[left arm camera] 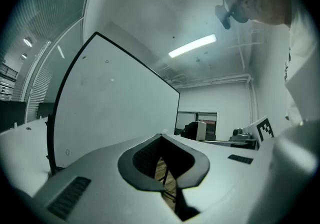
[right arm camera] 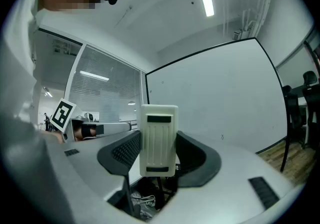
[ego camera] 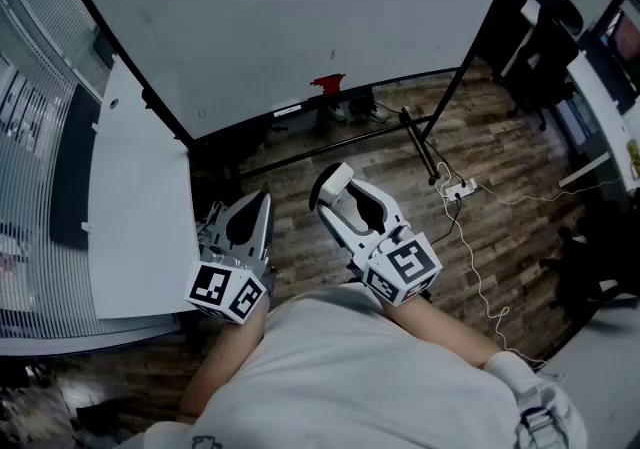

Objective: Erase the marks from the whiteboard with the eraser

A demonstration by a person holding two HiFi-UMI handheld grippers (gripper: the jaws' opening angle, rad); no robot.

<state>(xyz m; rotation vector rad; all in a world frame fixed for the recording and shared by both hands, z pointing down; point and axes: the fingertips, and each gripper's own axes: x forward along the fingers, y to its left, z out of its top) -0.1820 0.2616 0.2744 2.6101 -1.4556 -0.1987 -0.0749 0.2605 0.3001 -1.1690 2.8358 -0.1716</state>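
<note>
The whiteboard [ego camera: 300, 7] fills the top of the head view, leaning away on its stand; it looks almost bare, with a tiny mark [ego camera: 200, 115] near its lower left corner. My right gripper [ego camera: 338, 189] is shut on a white ribbed eraser [ego camera: 334, 180], held low in front of the board and apart from it. In the right gripper view the eraser [right arm camera: 158, 135] stands upright between the dark pads, with the whiteboard [right arm camera: 220, 93] behind. My left gripper [ego camera: 261, 201] hangs beside it, shut and holding nothing. The left gripper view shows the whiteboard [left arm camera: 115, 103] at its left.
A white desk [ego camera: 135, 207] runs along the left. A red object [ego camera: 328, 84] sits on the board's lower ledge. The stand's black legs [ego camera: 420, 142], a power strip [ego camera: 458, 189] and cables lie on the wood floor. Black chairs [ego camera: 540, 57] stand at right.
</note>
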